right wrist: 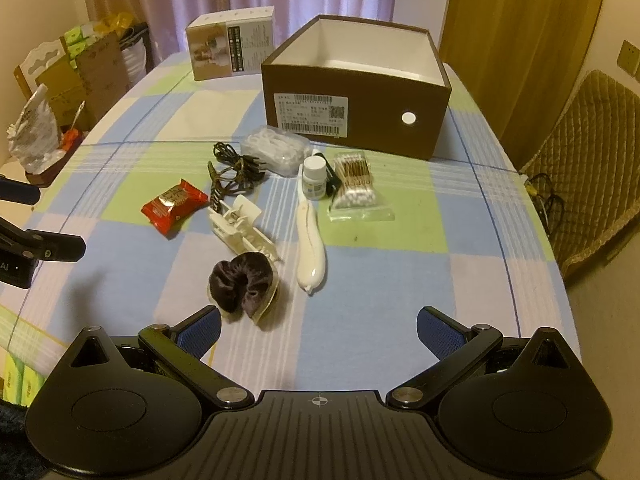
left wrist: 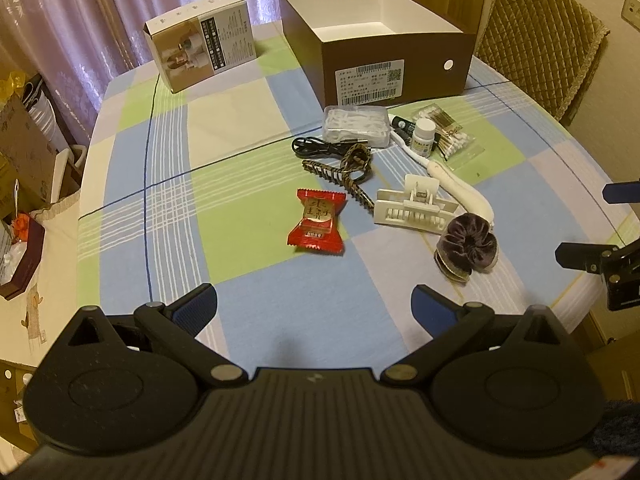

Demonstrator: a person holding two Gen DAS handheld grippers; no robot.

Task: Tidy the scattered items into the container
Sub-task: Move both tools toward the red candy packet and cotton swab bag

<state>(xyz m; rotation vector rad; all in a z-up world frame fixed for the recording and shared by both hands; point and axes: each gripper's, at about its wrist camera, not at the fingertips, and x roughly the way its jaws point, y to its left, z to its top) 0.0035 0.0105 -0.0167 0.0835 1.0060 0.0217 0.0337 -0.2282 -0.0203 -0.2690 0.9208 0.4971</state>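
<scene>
Everything here is best placed against the brown box [left wrist: 394, 62], the open-topped container standing toward the far side of the tabletop [left wrist: 248, 280]; its white inside shows nothing in it in either view, though the near wall hides part of the floor, so by my reading the tidying has not started. The scattered items lie in a loose cluster just in front of its labelled wall, which keeps every carry short. Nearest that wall are a clear case of floss picks [left wrist: 356, 126], a small white bottle [left wrist: 425, 137] and a bag of cotton swabs [left wrist: 448, 134]. A little further from the box lie a black cable [left wrist: 320, 147], a brown hair claw [left wrist: 340, 174], a white hair clip [left wrist: 414, 206] and a long white handle [left wrist: 456, 188], seemingly a toothbrush. Furthest out from the box are a red snack packet [left wrist: 318, 222] and a dark velvet scrunchie [left wrist: 468, 248]. A printed carton [left wrist: 200, 42] stands to the left of the box, apart from the clutter; I cannot tell whether it is open. Both tools hang over the near edge, well short of the box: the left gripper [left wrist: 314, 308] has its fingers spread wide and empty, roughly facing the packet, and the right gripper [right wrist: 318, 330] is likewise agape with nothing between its fingers, the scrunchie just ahead of its left finger. That spread looks like readiness for a first pick, probably those two nearest items.
</scene>
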